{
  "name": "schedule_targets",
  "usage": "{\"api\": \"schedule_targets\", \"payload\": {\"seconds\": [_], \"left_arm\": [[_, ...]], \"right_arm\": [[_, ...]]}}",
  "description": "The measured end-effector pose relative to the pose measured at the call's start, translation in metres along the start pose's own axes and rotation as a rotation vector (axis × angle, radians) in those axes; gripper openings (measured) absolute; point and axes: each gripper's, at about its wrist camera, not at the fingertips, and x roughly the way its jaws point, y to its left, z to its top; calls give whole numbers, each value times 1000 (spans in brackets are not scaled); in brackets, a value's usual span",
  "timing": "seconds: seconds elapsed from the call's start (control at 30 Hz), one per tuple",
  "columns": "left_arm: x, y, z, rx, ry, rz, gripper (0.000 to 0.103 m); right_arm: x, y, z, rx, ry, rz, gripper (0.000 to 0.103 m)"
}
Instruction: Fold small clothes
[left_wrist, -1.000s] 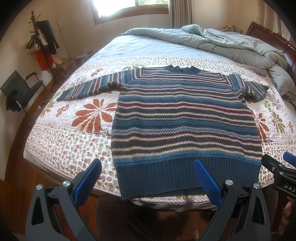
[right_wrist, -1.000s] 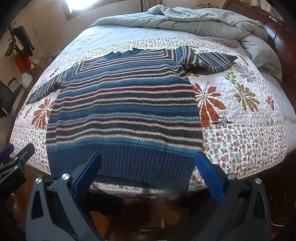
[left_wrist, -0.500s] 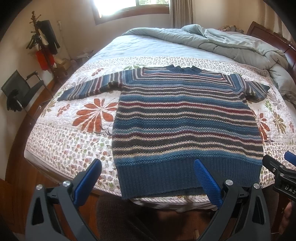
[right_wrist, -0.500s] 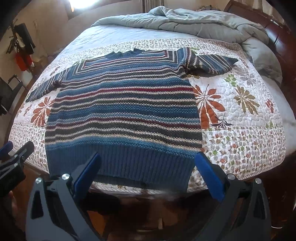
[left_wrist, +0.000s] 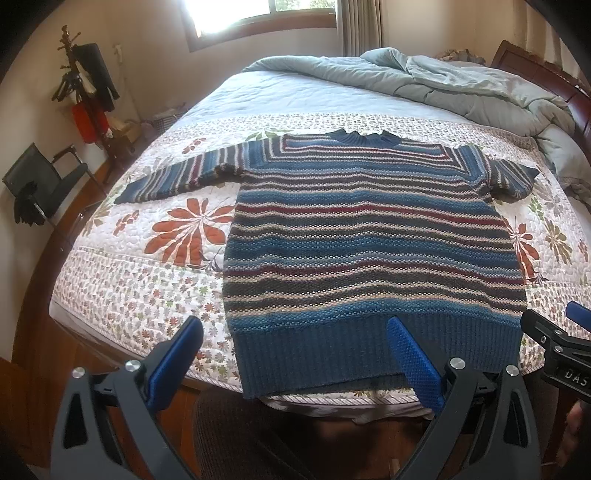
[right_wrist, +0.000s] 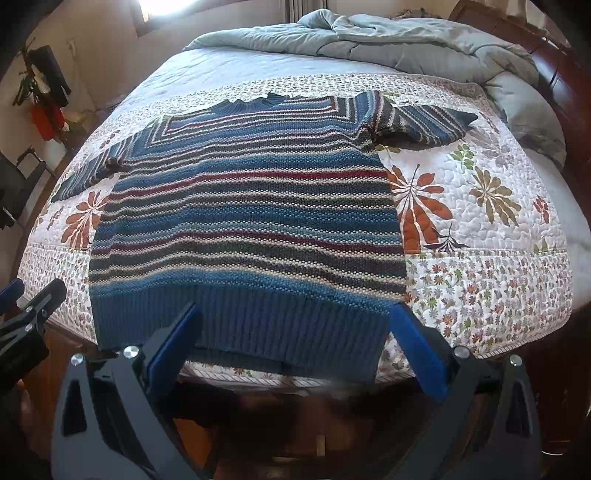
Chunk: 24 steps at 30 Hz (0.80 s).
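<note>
A blue striped knit sweater (left_wrist: 369, 240) lies flat on the floral quilt (left_wrist: 147, 288), hem toward me at the bed's near edge. It also shows in the right wrist view (right_wrist: 251, 221). Its left sleeve (left_wrist: 173, 181) is stretched out; its right sleeve (right_wrist: 432, 123) is folded short. My left gripper (left_wrist: 295, 332) is open and empty, just above the hem's left part. My right gripper (right_wrist: 295, 321) is open and empty, over the hem's right part. The right gripper also shows at the right edge of the left wrist view (left_wrist: 546, 332).
A rumpled grey-green duvet (left_wrist: 461, 85) is piled at the bed's far end. A wooden headboard (right_wrist: 554, 74) runs along the right. A black chair (left_wrist: 40, 184) and a coat stand (left_wrist: 85, 85) stand left of the bed. Wooden floor lies below the near edge.
Both grippers have drifted slightly forward toward the sweater's hem. Both stay open. The sweater has not moved.
</note>
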Motion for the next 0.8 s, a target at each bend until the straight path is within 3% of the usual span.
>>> {"api": "schedule_targets", "payload": {"seconds": [0.8], "left_arm": [[8, -2, 1, 3, 6, -2, 100]], "right_arm": [[5, -3, 1, -2, -1, 12, 101]]}}
